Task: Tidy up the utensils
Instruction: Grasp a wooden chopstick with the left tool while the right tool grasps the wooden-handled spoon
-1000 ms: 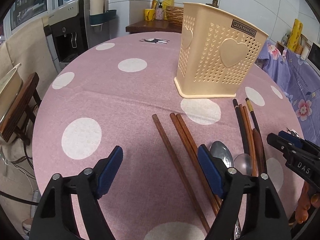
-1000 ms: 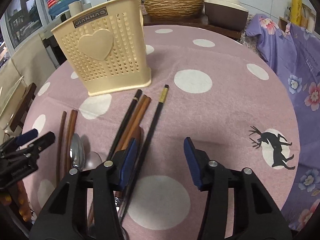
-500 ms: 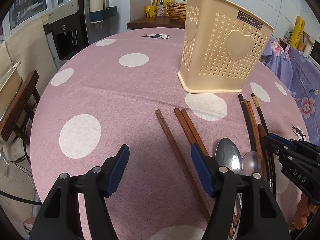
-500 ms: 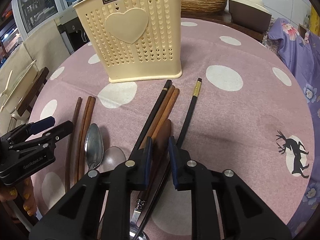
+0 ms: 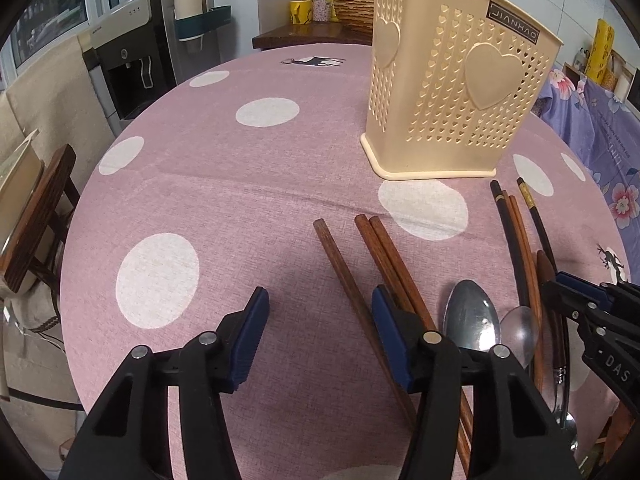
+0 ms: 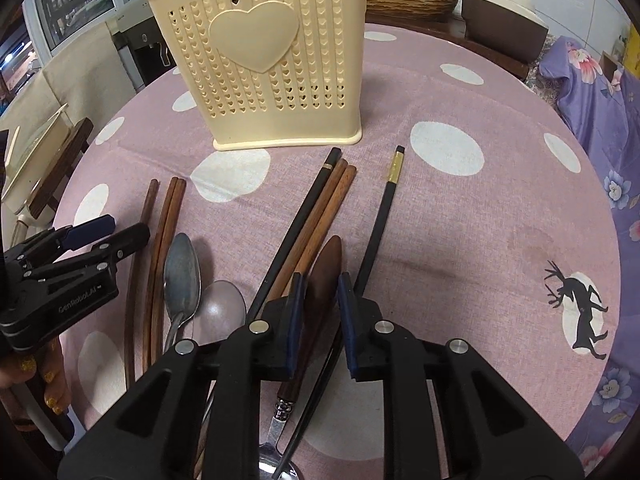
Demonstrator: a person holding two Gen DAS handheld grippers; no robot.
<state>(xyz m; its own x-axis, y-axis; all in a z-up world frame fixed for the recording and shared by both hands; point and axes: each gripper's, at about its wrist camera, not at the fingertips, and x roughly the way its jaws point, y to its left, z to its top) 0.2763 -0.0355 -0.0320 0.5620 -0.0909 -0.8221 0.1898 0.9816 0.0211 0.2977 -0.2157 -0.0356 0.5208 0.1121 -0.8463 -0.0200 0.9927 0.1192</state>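
Right tool pinches the brown spoon among utensils near the table's front edge (left tool half-wide, closing, over a chopstick); next, lift toward the basket.

I count, before my upright cream holder: three brown chopsticks, two steel spoons, a dark wooden spoon, black and brown chopsticks, all flat on the cloth.

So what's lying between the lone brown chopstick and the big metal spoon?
A touching pair of brown chopsticks lies between the lone chopstick and the metal spoon, shown in both wrist views.
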